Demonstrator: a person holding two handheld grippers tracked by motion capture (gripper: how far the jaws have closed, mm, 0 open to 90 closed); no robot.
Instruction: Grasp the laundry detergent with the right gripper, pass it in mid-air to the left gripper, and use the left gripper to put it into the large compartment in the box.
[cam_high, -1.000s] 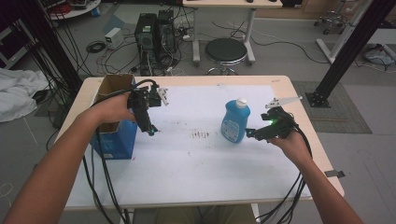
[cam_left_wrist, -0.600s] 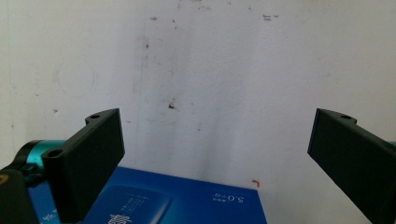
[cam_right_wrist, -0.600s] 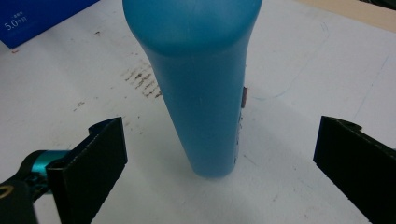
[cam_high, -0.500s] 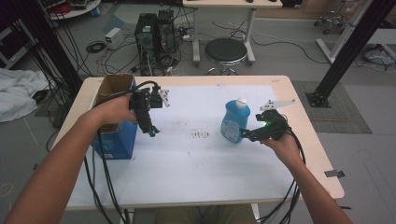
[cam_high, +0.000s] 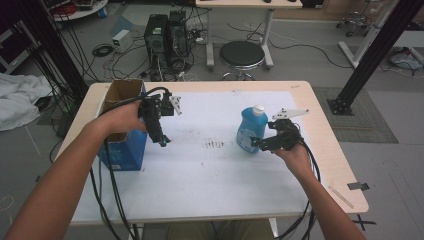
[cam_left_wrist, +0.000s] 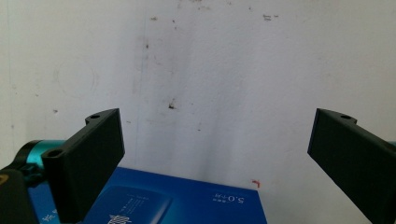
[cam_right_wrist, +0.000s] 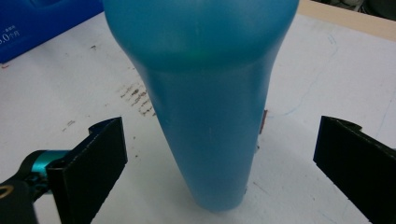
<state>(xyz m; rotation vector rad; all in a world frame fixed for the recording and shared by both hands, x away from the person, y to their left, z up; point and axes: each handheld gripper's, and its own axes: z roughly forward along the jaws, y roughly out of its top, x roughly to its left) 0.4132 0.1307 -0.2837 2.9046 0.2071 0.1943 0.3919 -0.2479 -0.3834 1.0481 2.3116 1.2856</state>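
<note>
On the right half of the table (cam_high: 320, 100), the blue bottle (cam_right_wrist: 205, 93) stands upright between the right gripper (cam_right_wrist: 219, 163)'s released fingers (cam_right_wrist: 88, 168), so centre it before clenching low.

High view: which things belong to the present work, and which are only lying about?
In the work: blue bottle, right gripper open at it, left gripper open beside the blue box.

Lying about: black stool, computer towers, white cloth.
</note>
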